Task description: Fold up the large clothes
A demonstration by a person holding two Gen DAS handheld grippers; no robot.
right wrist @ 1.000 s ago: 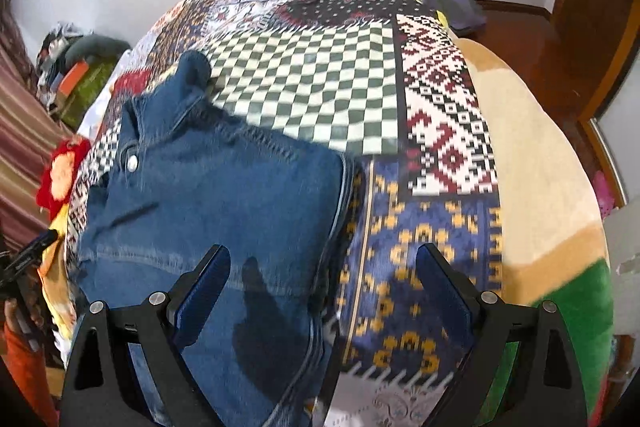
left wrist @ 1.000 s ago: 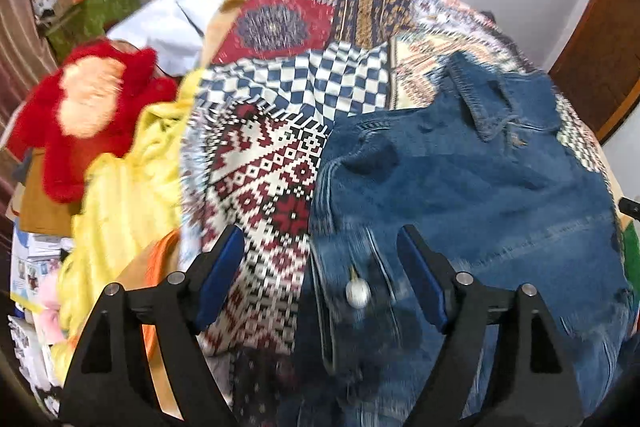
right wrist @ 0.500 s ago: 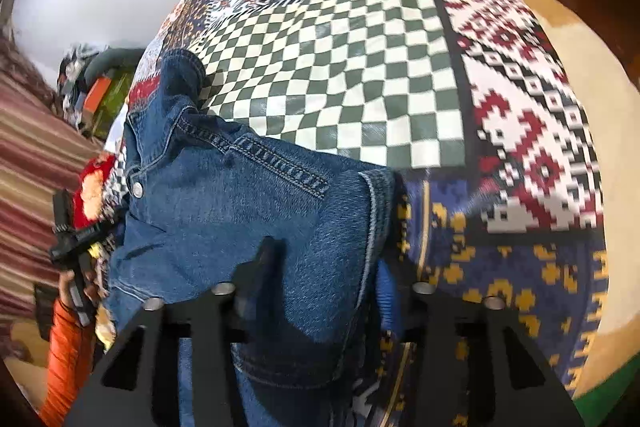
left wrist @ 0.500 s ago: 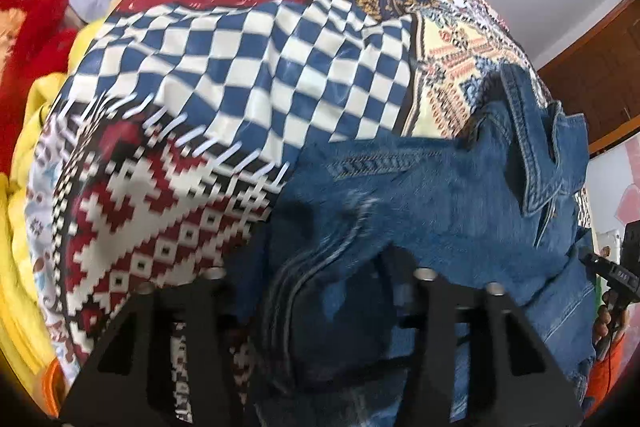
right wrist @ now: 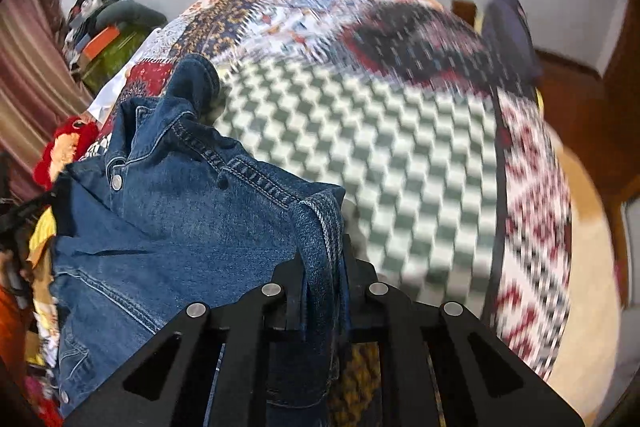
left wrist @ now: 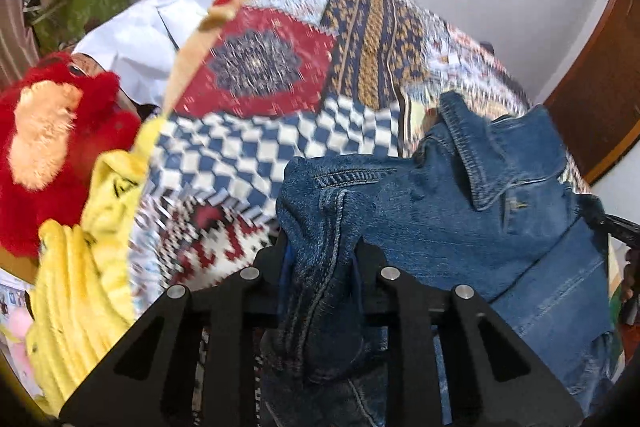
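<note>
Denim jacket (left wrist: 460,211) lies on the patchwork bedspread (left wrist: 256,155), collar at 12 o'clock, and we've got a side edge in each tool. Left gripper (left wrist: 322,267) is closing on a thick bunched seam, fabric already wedged btwn its fingers. Right gripper (right wrist: 322,279) has its fingers pressed together on the opposite side edge, denim pinched flat btwn them.

Step in hand, as we read it: both edges grabbed, start of a fold. Next move prob. calls for lifting both edges together and carrying them toward 12 o'clock or across the body of the jacket, keeping tension even so the cloth doesn't sag in the middle.

Room: plenty of open bedspread at 12 to 2 o'clock in the right wrist view, green checks bare. Tighter at 9 o'clock in the left wrist view, where a yellow cloth (left wrist: 80,287) and red plush toy (left wrist: 52,155) crowd the bed's edge. Bed edge drops off at 3 o'clock in the right view.
</note>
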